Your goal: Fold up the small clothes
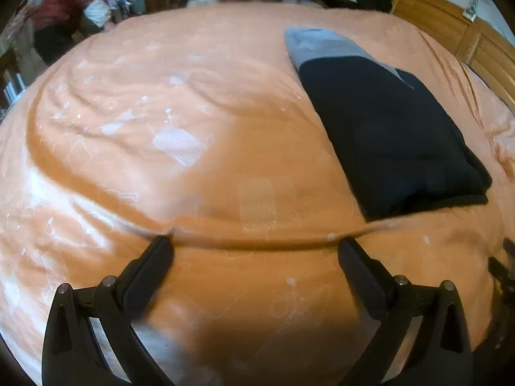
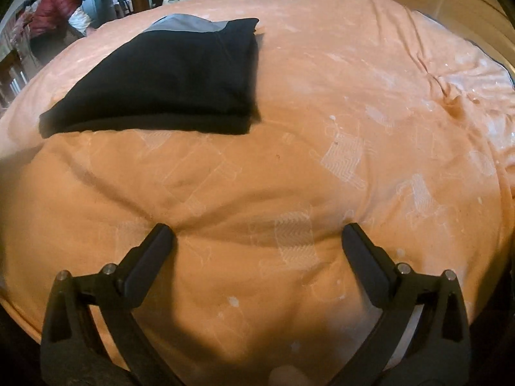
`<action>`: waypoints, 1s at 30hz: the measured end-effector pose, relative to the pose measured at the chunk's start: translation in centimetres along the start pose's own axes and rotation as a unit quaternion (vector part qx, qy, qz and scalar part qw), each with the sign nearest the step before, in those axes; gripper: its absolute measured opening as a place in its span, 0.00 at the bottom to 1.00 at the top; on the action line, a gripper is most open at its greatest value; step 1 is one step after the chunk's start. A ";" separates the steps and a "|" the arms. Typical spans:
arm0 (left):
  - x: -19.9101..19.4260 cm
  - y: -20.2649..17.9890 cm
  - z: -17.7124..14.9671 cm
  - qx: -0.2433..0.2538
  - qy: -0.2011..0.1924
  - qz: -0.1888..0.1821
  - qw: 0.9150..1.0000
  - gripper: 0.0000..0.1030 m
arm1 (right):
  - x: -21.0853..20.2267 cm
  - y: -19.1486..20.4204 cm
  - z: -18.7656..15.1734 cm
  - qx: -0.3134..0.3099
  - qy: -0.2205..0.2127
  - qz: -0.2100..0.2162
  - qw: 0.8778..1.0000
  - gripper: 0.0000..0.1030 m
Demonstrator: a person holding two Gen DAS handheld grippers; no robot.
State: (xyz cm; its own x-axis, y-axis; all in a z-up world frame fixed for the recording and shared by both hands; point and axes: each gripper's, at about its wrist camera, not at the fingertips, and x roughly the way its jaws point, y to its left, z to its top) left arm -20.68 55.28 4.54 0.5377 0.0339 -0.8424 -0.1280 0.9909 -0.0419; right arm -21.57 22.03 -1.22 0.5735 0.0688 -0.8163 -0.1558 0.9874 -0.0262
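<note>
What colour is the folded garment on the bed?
Black with a grey band; the garment shows best in the right wrist view.

matt black cloth garment [image 1: 396,135] on soft orange bedspread [image 1: 193,128]; glossy wooden headboard [image 1: 450,29].

Orange bedcover [image 1: 199,103] with faint white zigzag patches between and beyond the black fingers [image 1: 151,267]; beyond them a black garment [image 2: 167,77] with 1 grey band
</note>
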 end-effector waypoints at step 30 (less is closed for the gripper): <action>0.0 0.9 -1.0 -0.014 -0.052 0.002 0.999 1.00 | 1.1 -0.4 0.1 0.027 -0.015 0.006 1.000 1.00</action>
State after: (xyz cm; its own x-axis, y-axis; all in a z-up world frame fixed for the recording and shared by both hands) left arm -21.63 56.06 3.96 0.6205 0.0526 -0.7825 -0.1526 0.9868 -0.0547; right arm -20.80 21.75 -1.99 0.5965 0.0834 -0.7983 -0.1199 0.9927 0.0141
